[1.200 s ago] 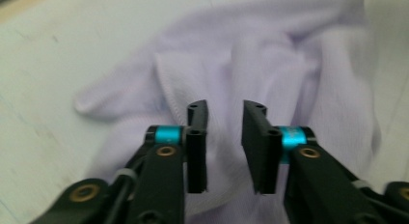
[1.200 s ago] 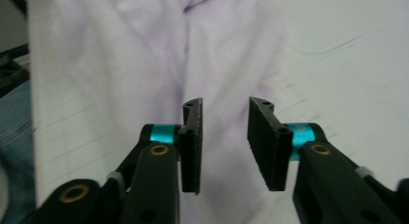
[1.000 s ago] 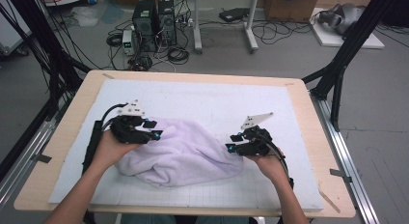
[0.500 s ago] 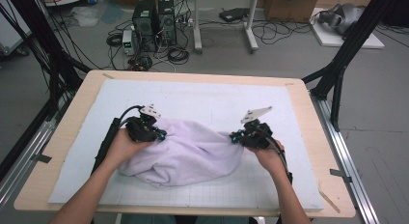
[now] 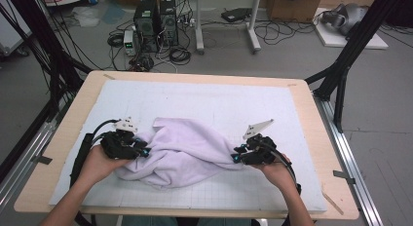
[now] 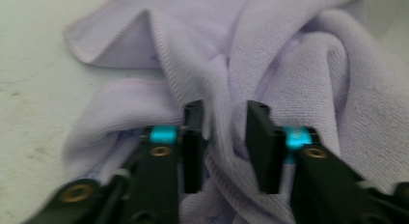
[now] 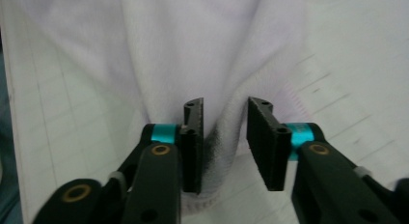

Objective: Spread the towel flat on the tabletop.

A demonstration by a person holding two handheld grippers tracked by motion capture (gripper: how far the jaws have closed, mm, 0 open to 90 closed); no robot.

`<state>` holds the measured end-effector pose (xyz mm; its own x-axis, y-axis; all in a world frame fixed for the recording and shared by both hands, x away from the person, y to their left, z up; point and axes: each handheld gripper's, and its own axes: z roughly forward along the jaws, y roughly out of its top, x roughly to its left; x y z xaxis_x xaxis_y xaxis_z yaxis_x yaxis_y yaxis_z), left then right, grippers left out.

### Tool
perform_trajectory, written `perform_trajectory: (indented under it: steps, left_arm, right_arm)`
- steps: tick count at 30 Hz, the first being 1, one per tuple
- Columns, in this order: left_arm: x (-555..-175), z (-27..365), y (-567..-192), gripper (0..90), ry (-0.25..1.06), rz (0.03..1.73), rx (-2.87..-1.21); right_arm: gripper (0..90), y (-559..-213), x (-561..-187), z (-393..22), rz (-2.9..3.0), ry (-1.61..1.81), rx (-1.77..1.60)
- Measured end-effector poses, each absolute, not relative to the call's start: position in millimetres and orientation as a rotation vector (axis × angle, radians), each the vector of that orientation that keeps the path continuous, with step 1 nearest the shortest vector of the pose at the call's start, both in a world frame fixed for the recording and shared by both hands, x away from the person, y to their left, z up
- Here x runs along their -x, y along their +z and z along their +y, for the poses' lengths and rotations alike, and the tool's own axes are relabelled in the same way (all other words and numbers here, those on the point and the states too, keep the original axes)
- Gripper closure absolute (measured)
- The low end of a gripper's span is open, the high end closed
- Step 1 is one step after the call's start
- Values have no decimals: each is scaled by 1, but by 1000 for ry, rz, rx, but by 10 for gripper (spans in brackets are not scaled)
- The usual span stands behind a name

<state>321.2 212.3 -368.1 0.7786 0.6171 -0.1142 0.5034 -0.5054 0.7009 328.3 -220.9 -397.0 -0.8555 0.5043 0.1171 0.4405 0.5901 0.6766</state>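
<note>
Lilac towel bunched between both grippers

Terry cloth, the towel [image 5: 182, 153] lies heaped mid-mat [image 5: 219, 104], gathered so I can find its hems; my left gripper [image 6: 224, 137] has just been opening, a fold between its parted jaws, unpinched; my right gripper [image 7: 224, 137] likewise released, straddling the hem at the towel's right edge.

High view overhead, 2 gripper views close, sharing towel [image 5: 187, 150]

Lilac towel [image 5: 185, 150], terry, crumpled in loose heap, mid-front of white gridded mat [image 5: 219, 102].
</note>
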Motion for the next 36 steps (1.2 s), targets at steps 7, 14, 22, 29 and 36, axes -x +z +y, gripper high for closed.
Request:
perform_trajectory:
  steps: [7,14,22,29,36]
  left_arm:
    - [-359,192,-353,540,244,813,-2128]
    - [-400,162,-392,474,168,920,-2254]
    - [-409,165,-419,715,89,1004,-2401]
    - [-405,166,-412,857,133,957,-2397]
    - [-403,183,-387,860,243,955,-2231]
  right_arm:
    - [554,-382,-354,-229,2591,1213,-886]
    - [503,-417,-366,-215,2732,1080,-949]
    - [828,-425,-365,-205,2862,1009,-845]
    - [856,-420,-368,-210,2845,1056,-836]
    - [861,-401,-378,-218,2825,1059,-830]
